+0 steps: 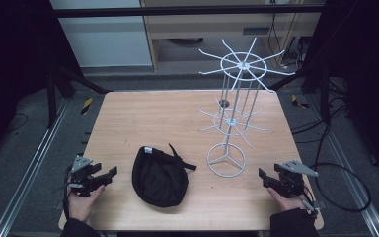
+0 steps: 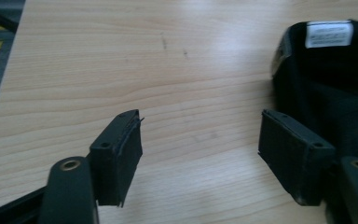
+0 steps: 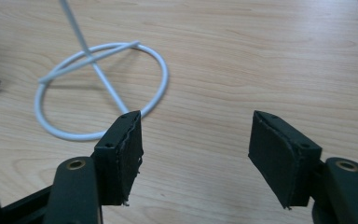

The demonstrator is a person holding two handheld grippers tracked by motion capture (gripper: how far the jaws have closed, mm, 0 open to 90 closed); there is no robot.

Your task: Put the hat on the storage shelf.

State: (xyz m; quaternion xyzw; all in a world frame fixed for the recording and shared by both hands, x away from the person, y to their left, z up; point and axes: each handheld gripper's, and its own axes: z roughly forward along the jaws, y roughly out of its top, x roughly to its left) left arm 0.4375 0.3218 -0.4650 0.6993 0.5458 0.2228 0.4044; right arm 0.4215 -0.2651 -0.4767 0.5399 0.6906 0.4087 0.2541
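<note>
Black cap [image 1: 159, 177] looks soft and light — best pinched at its rim. Left gripper [image 1: 109, 174] and right gripper [image 1: 262, 177] flank the cap, both spread, empty.

Wooden table [image 1: 143, 118]: black cap [image 1: 158, 177], wire rack [image 1: 232, 123]

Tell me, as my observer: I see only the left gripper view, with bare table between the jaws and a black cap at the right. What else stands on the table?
Observer: A white wire rack stands behind and right of the black cap.
Operator: Where is the other gripper?
Observer: The right gripper rests near the table's right edge, jaws open on nothing.
Operator: What is nearest to it?
Observer: The rack's ring base, apart from the jaws.
</note>
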